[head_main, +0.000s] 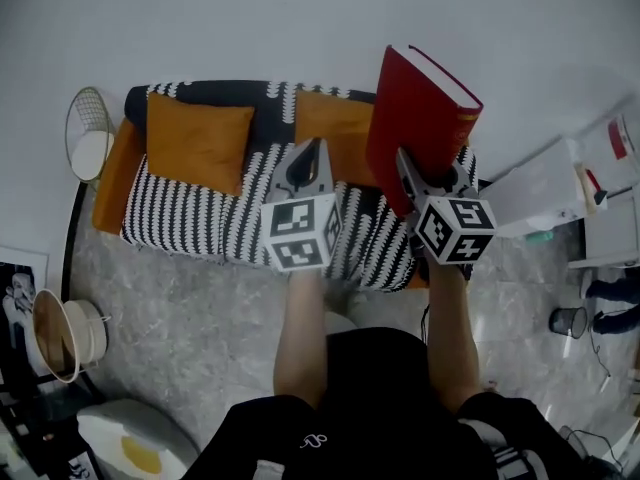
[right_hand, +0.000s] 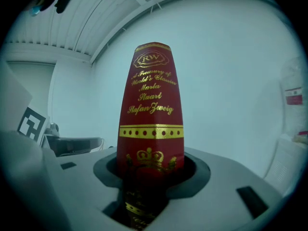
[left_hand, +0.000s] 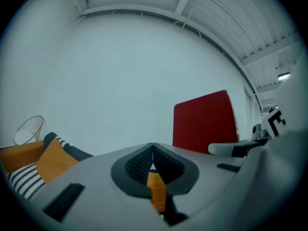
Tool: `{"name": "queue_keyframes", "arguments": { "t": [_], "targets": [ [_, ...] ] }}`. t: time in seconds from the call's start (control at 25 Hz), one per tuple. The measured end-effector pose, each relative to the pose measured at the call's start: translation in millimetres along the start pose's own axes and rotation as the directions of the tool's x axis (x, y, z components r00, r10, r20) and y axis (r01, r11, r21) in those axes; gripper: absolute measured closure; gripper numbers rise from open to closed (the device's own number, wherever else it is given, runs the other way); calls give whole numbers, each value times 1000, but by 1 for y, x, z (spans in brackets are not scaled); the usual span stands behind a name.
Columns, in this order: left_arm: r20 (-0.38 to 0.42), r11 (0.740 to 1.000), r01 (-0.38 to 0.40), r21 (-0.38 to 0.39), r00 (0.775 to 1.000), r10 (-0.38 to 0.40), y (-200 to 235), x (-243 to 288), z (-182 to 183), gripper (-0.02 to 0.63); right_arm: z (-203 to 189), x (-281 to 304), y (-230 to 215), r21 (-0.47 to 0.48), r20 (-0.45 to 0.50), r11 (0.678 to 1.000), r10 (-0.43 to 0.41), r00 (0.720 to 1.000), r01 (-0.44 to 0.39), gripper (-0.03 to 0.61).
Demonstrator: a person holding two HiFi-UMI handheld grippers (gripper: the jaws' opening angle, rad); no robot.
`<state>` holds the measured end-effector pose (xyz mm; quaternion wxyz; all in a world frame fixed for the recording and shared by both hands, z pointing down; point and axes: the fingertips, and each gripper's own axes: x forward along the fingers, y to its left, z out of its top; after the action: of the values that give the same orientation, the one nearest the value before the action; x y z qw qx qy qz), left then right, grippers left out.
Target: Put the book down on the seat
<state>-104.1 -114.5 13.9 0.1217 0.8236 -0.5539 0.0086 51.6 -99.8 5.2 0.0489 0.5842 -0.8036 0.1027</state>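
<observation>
While the left tongs [head_main: 313, 151] meet, seemingly empty, the right tongs [head_main: 408, 175] clamp the red book [head_main: 425, 108].

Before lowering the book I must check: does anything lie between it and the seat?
Nothing visible does. The book, clamped in the right gripper, hangs over the striped seat; the orange cushions lean at its back. The patch directly under the book is hidden.

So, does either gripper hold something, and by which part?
The right gripper holds the red book by the lower end of its spine. The left gripper is shut and empty.
</observation>
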Motion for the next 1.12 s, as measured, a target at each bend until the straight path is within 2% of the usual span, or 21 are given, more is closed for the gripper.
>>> {"name": "queue_keyframes", "arguments": {
  "t": [0.32,0.52,0.92,1.04,1.12],
  "targets": [
    [-106,1000,-26,-18,994,24,0,16,-43,601,-48,11,-13,56,-101,998,15,995,-10,367],
    [-186,999,-41,-24,982,36,8,19,-81,601,-88,20,-11,105,-168,994,25,985,-8,367],
    [-362,998,-54,-40,932,36,15,17,-168,601,-181,24,-17,202,-327,977,10,945,60,367],
    [-399,998,-52,-40,916,32,18,23,-196,601,-216,30,-24,219,-380,971,-2,925,92,367],
    [-444,997,-58,-46,896,31,20,21,-223,601,-249,28,-24,235,-431,966,1,902,112,367]
  ]
}}
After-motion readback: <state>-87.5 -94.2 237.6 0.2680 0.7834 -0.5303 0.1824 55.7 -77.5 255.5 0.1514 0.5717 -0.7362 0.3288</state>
